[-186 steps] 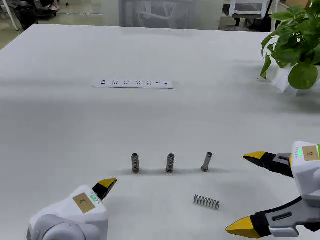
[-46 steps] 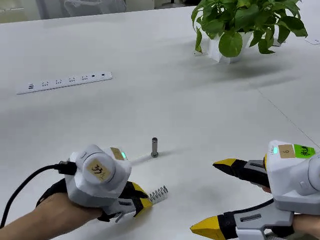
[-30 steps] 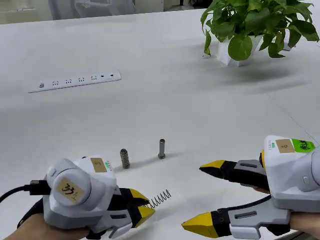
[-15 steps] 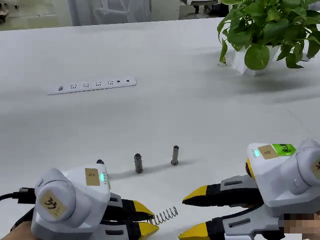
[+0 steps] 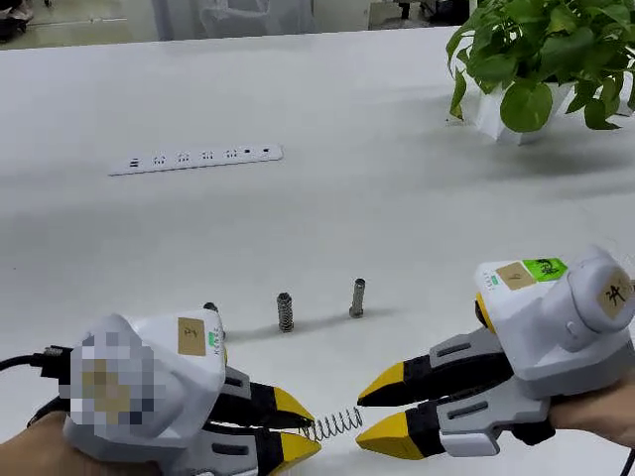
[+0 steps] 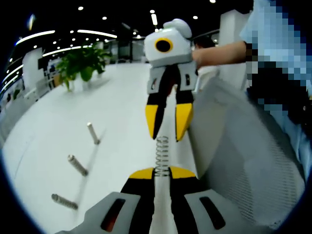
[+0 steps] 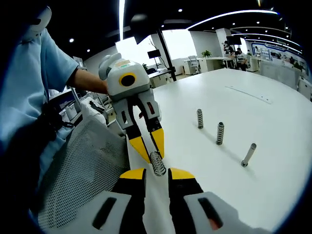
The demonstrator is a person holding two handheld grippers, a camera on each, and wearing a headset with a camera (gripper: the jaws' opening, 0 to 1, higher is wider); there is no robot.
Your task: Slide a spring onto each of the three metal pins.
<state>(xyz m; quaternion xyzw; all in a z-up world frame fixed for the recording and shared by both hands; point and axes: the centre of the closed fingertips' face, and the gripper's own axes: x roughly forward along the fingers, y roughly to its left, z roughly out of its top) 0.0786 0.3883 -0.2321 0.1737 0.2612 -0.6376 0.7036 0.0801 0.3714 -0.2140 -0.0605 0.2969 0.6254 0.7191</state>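
Table (image 5: pixel 397 198) first: white and wide, with a potted plant (image 5: pixel 536 59) at one o'clock in the head view. At seven o'clock my left gripper (image 5: pixel 306 432) is clamped on one end of the loose spring. At five o'clock my right gripper (image 5: pixel 369 418) is spread, its yellow tips sitting either side of the spring's free end without pinching it. A power strip (image 5: pixel 195 159) lies at eleven o'clock.

Three pins stand in a row at twelve o'clock from the grippers. The far one (image 7: pixel 200 118) and the middle one (image 5: pixel 285 311) already wear springs; the bare pin (image 5: pixel 357 297) is at the three o'clock end. The spring (image 5: pixel 335 424) spans the gap between the two grippers, close to the table's near edge.

I read this as a hand-over. I would close the right jaws gently on the last coils only, so the bore stays open, and let the left go once the grip is firm. Then I would tip the spring upright, line its open end over the bare pin and lower it straight; a skewed approach would likely snag a coil or topple the pin.

Tan stickers on both grippers carry handwritten marks I cannot read, nor the green one on the right.
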